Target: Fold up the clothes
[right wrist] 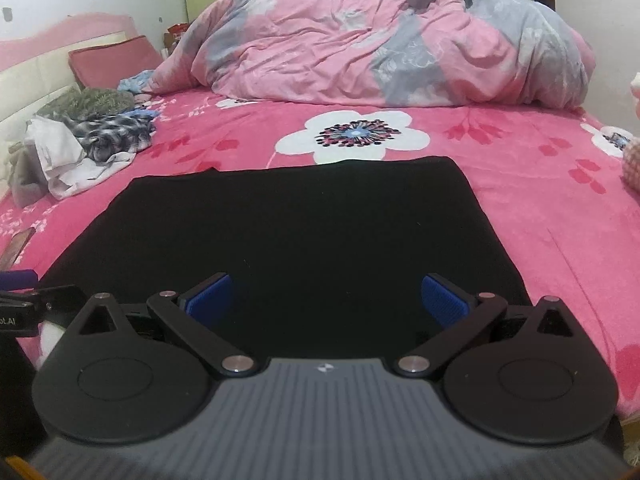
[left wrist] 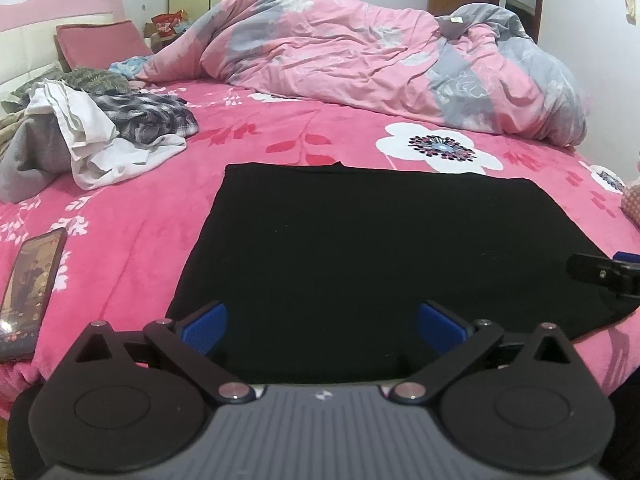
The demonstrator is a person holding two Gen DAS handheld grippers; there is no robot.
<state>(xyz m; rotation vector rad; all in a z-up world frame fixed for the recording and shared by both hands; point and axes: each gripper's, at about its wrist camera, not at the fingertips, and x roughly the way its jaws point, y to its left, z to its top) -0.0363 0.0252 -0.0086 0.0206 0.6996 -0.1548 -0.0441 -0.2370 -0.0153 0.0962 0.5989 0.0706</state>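
Observation:
A black garment point(left wrist: 380, 252) lies flat as a neat rectangle on the pink flowered bed cover point(left wrist: 140, 224); the right wrist view shows the same black garment point(right wrist: 288, 232). My left gripper point(left wrist: 323, 326) hovers over its near edge, blue pads wide apart with nothing between them. My right gripper point(right wrist: 326, 300) is also open over the near edge, its blue pads spread and empty. The right gripper's tip shows at the right edge of the left wrist view point(left wrist: 600, 274), and part of the left gripper shows at the left edge of the right wrist view point(right wrist: 36, 296).
A heap of unfolded clothes point(left wrist: 100, 128), white, grey and plaid, lies at the left. A phone point(left wrist: 30, 292) rests on the cover near the left edge. A crumpled pink and grey duvet point(left wrist: 380, 60) fills the far side. A pink pillow point(left wrist: 100, 42) leans on the headboard.

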